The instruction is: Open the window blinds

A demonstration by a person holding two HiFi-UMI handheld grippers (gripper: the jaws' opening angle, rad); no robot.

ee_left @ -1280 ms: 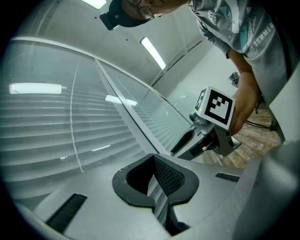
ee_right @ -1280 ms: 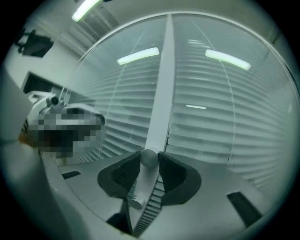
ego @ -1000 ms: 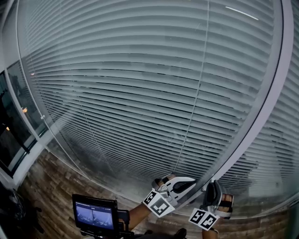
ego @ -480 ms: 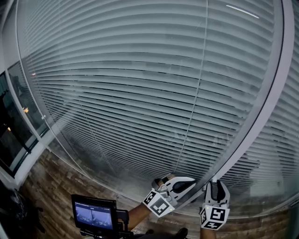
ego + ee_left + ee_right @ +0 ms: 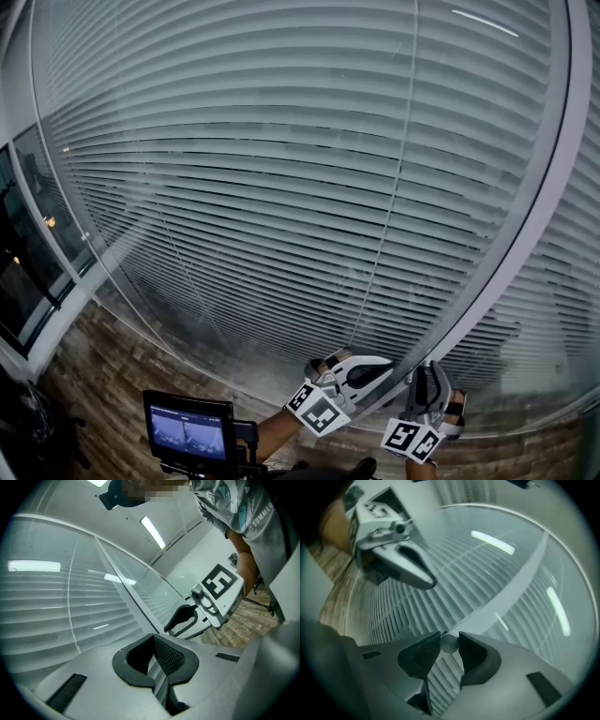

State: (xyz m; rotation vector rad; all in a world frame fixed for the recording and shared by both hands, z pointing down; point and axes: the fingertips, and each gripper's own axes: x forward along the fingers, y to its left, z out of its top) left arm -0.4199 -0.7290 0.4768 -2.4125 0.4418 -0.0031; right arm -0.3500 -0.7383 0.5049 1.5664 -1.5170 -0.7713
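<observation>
Grey horizontal blinds (image 5: 281,187) with their slats tilted closed fill the head view. A long pale tilt wand (image 5: 506,225) hangs down across them from the upper right to my grippers. My right gripper (image 5: 427,369) is shut on the wand's lower end; the right gripper view shows the round rod tip (image 5: 449,643) pinched between the dark pads of the right gripper (image 5: 449,645). My left gripper (image 5: 390,368) sits just left of it, beside the wand, shut with nothing in it (image 5: 152,654). A thin lift cord (image 5: 394,187) runs down the slats.
A small monitor on a stand (image 5: 190,431) sits at the lower left over a wood-pattern floor (image 5: 94,375). A dark uncovered window pane (image 5: 23,262) lies at the far left. The person's shirt and arm (image 5: 243,522) show behind the left gripper.
My right gripper has twisted about the wand: its marker cube turned upright half a second ago and has rolled back to its tilted pose. The left gripper has stayed put.
</observation>
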